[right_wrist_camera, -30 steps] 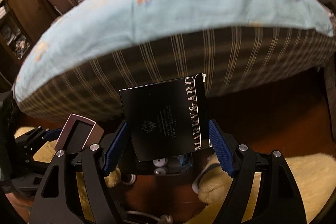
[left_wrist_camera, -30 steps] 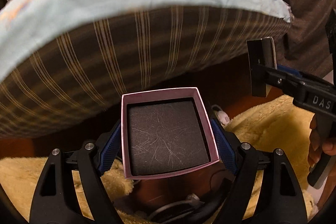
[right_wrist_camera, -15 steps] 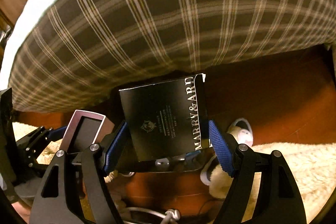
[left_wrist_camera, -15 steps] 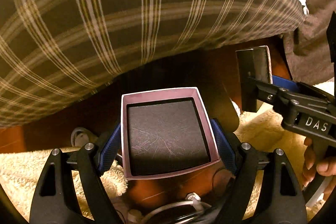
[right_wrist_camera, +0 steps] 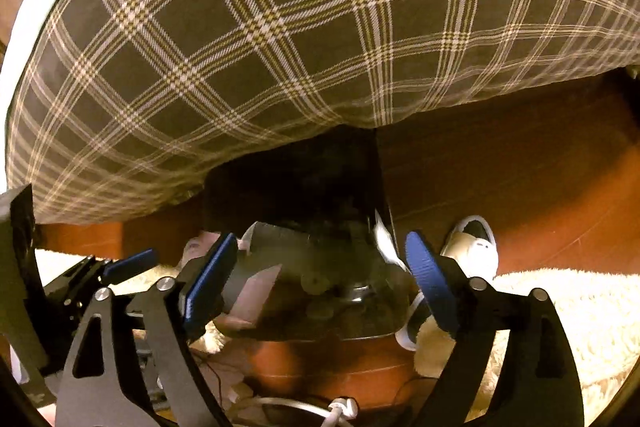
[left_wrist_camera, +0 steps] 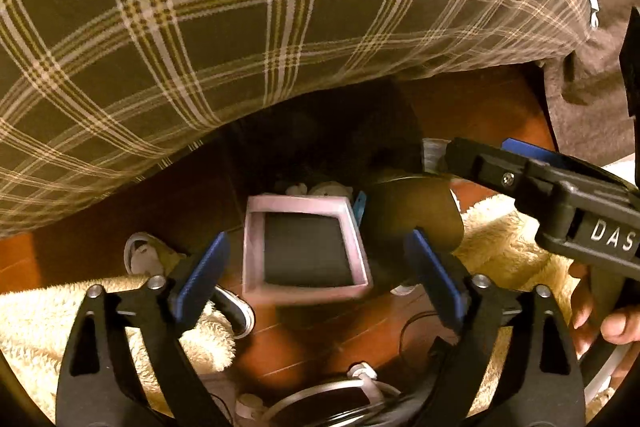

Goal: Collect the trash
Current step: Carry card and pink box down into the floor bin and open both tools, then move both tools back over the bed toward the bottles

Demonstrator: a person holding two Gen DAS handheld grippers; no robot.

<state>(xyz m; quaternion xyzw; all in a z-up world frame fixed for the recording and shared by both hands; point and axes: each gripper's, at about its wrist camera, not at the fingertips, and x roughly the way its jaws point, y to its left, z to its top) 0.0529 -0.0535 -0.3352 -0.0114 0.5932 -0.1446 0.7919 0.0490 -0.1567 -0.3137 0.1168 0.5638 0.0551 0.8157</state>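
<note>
My left gripper (left_wrist_camera: 320,267) is open; a pink-rimmed box lid with a dark inside (left_wrist_camera: 304,251) is free between its blue pads, blurred and lower than the fingertips. My right gripper (right_wrist_camera: 320,267) is open; the black printed carton (right_wrist_camera: 296,187) is out of its pads and lies blurred just beyond them, over a dark bin-like opening (right_wrist_camera: 320,291). The pink lid also shows in the right wrist view (right_wrist_camera: 256,291). The right gripper's body crosses the left wrist view (left_wrist_camera: 560,203).
A brown plaid mattress side (left_wrist_camera: 240,27) fills the upper half of both views. A cream fluffy rug (right_wrist_camera: 560,315) lies on the red-brown wooden floor (right_wrist_camera: 520,167). White slippers (right_wrist_camera: 476,247) sit by the rug. White cables (left_wrist_camera: 360,383) lie near the bottom.
Both grippers have opened. The pink lid has left the left pads and dropped; the black carton has left the right pads and moved down and away. Both views sit lower.
</note>
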